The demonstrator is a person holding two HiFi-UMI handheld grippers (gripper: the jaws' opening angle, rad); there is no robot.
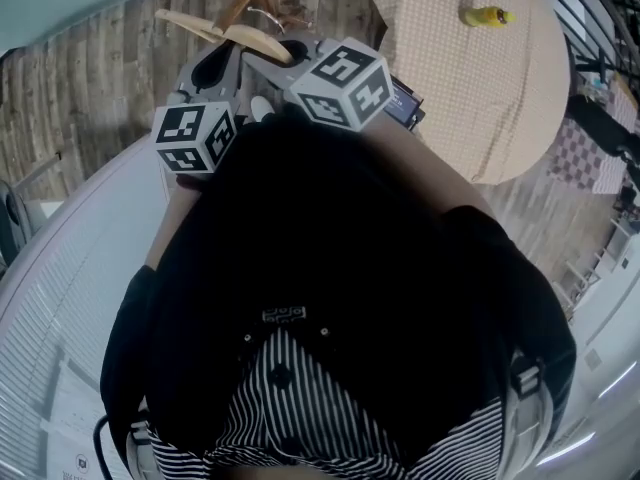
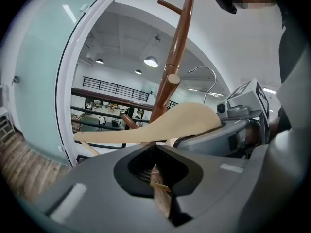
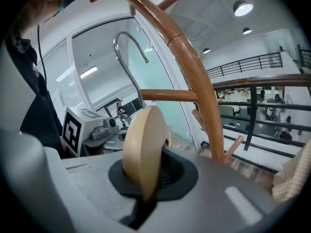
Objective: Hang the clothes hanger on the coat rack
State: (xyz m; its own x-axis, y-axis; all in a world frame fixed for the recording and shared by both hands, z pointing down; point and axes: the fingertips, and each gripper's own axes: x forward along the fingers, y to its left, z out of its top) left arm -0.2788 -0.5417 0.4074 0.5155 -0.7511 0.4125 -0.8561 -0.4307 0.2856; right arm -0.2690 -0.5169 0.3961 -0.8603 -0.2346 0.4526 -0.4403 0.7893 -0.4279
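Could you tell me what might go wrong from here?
1. The curved metal hook of the light wooden clothes hanger is on no peg of the brown wooden coat rack; it could strike the horizontal peg or miss.
2. The left gripper and right gripper both clamp the hanger; releasing before the hook seats could drop it.

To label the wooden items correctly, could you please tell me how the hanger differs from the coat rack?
The hanger is pale, creamy wood; the coat rack is reddish-brown. The hanger carries a metal hook; the coat rack has wooden pegs. The hanger is clamped in the left tool and the right tool; the coat rack is held by neither. Both are wood.
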